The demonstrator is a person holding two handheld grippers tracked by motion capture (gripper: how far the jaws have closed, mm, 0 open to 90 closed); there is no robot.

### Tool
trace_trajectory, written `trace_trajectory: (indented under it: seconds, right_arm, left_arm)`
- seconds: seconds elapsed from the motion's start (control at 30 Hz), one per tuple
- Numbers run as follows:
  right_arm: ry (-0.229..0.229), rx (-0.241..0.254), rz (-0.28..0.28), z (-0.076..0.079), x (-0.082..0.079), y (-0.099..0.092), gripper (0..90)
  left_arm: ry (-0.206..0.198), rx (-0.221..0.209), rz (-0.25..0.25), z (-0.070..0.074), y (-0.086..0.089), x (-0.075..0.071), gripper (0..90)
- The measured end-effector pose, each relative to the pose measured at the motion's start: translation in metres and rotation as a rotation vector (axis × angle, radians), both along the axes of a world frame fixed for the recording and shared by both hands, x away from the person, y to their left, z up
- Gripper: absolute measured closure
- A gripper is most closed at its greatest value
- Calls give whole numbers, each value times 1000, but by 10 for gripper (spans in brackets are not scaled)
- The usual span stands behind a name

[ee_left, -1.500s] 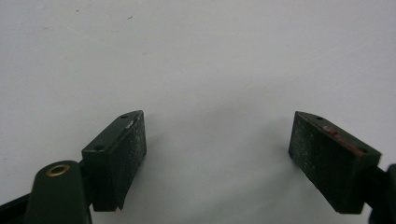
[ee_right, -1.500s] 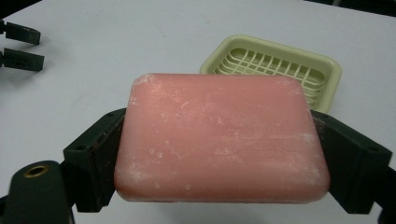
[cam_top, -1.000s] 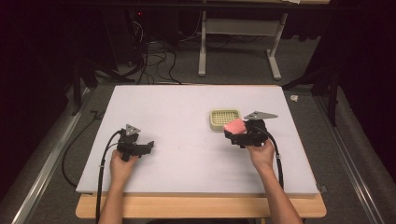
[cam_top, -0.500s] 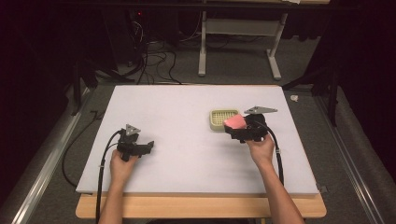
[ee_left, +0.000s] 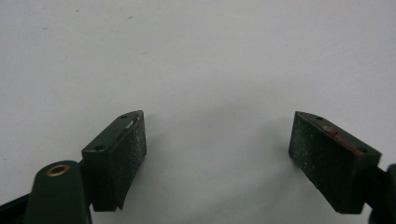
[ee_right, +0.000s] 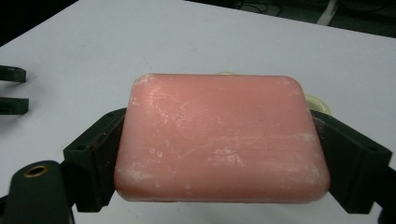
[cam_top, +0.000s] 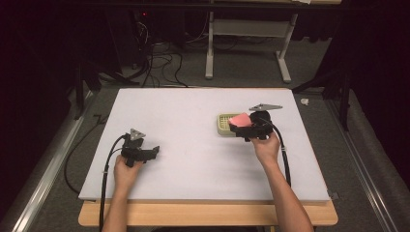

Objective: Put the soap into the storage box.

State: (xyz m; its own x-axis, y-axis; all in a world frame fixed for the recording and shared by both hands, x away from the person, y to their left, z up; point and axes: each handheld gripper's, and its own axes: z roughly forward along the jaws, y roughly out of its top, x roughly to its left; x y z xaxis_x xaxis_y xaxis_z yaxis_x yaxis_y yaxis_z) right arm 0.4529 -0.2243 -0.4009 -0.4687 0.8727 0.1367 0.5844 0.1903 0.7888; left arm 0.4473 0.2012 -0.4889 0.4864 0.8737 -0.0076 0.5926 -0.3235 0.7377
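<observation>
right tool point(ee_right: 219, 149) clamps pink soap point(ee_right: 219, 140) above dish point(cam_top: 225, 124).

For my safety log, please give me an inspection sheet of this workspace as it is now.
Surface: white table top, bare apart from the items below.
Job's things: pink soap bar; cream slotted soap dish on the table, right of centre.
Clutter: nothing seen.
Grippers: right tool shut on the soap bar, at the dish; left tool open, nothing between its jaws, low over the table.
Cables: one trails from each tool toward the near edge.
Surroundings: dark floor, loose cables, grey desk frame behind.
</observation>
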Motion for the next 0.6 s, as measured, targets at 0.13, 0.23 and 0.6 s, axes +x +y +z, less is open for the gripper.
trace_trajectory:
  seconds: [0.13, 0.23, 0.6]
  right_arm:
    - [16, -1, -12, -3, 8, 1, 139]
    - [35, -8, -23, -7, 14, 1, 139]
    - [102, -50, -68, -26, 34, 9, 138]
  left_arm:
    - [0, 0, 0, 0, 0, 0, 194]
    - [1, 3, -2, 0, 0, 0, 194]
    - [-1, 1, 0, 0, 0, 0, 194]
